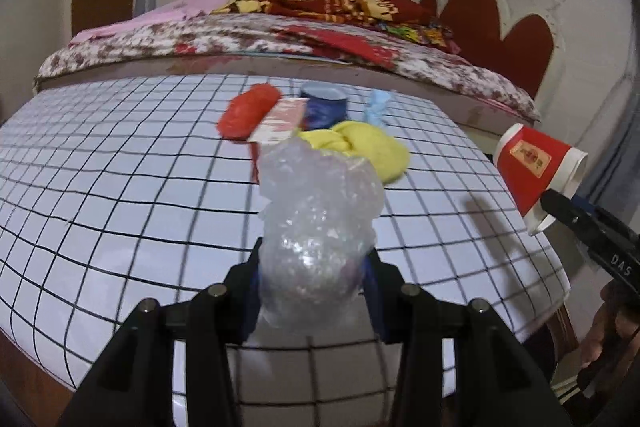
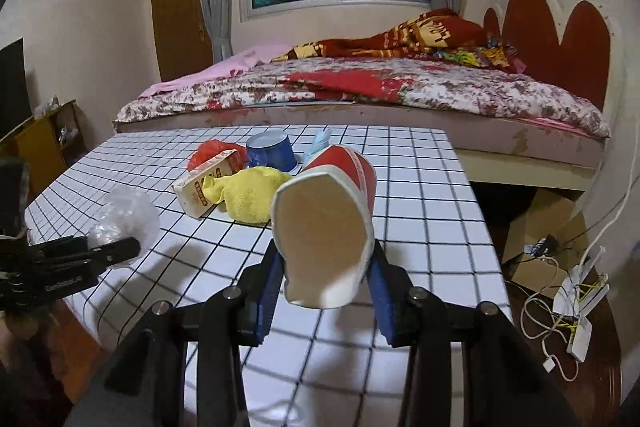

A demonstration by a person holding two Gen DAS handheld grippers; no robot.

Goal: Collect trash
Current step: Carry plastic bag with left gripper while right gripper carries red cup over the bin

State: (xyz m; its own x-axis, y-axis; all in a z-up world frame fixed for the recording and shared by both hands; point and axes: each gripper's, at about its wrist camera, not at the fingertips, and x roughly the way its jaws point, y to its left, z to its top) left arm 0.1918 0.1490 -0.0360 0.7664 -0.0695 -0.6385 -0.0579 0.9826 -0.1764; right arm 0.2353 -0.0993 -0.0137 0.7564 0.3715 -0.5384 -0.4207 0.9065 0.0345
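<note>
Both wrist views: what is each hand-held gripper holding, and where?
Left hand-held gripper: crumpled clear plastic, lower end. Right hand-held gripper: red paper cup, squeezed near its mouth.

A left gripper (image 1: pixel 314 291) clamps a crumpled wad of clear plastic wrap (image 1: pixel 320 223) above a white table with a black grid pattern (image 1: pixel 120 187). Beyond lie a yellow cloth (image 1: pixel 380 147), a red plastic bag (image 1: pixel 248 111), a small red-and-white carton (image 1: pixel 280 121), a blue tin (image 1: pixel 324 107) and pale blue paper (image 1: pixel 377 109). At right, the right gripper (image 1: pixel 560 203) holds a squashed red paper cup (image 1: pixel 534 165).
</note>
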